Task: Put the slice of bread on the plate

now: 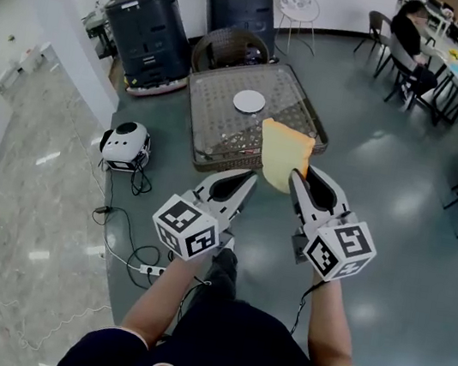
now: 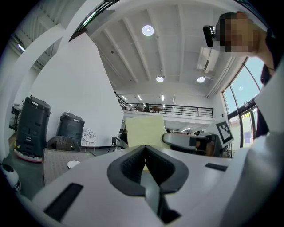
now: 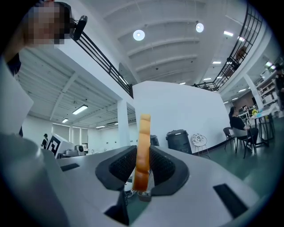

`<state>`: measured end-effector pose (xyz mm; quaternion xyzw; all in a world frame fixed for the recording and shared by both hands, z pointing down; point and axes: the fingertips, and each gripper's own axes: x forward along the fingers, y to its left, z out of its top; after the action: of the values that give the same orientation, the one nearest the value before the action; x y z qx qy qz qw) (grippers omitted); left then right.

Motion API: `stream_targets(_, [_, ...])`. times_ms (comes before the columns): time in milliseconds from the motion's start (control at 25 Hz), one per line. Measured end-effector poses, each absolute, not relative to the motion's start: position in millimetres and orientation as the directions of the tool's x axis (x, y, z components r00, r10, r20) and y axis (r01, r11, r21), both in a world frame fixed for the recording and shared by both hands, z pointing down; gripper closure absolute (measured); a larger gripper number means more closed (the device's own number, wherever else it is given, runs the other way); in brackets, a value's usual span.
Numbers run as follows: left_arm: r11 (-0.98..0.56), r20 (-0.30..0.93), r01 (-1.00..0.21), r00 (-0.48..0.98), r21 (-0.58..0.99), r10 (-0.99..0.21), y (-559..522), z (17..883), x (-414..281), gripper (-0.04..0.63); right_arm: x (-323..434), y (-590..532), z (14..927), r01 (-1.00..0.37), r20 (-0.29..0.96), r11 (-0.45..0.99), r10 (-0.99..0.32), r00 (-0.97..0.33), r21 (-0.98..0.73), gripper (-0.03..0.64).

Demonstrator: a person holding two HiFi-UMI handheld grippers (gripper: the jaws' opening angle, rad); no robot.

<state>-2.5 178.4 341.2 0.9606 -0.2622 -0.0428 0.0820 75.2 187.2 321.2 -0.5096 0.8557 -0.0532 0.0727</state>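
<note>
One slice of bread (image 1: 284, 154) is being held in the air by the right gripper (image 1: 297, 183), whose jaws are closing on the slice's lower edge. In the right gripper view the slice (image 3: 143, 150) is standing upright and edge-on between the two dark pads of that gripper (image 3: 143, 170), with its brown crust facing the camera and its top rising above the jaws. In the head view the pale face of the slice is overlapping the near right corner of the mesh-topped table (image 1: 216, 106).

The plate (image 1: 249, 101), small, round and white, is lying on that table toward its far middle, apart from the slice.

The left gripper (image 1: 247, 181) is hanging just beside the right one, level with it. In the left gripper view its jaws (image 2: 145, 166) are pressing together with nothing between them, and the slice (image 2: 145, 131) is showing beyond their tips as a pale square. The plate (image 2: 73, 164) is appearing low at the left of that view.

Behind the table, a wicker chair (image 1: 232, 48) and two black bins (image 1: 148, 30) are standing against the wall. A white round device (image 1: 126, 145) is sitting on the floor to the table's left.
</note>
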Motion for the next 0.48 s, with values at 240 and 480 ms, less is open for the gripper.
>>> stream_targets(240, [-0.863, -0.025, -0.470, 0.875, 0.185, -0.483, 122, 352, 2, 0.589, 80, 132, 329, -0.876, -0.057, 0.453, -0.891, -0.450, -0.166, 0.525])
stream_targets(480, [-0.866, -0.015, -0.461, 0.881, 0.195, -0.473, 47, 358, 1, 0.589, 82, 60, 340, -0.887, -0.012, 0.425, -0.903, -0.430, -0.181, 0.525])
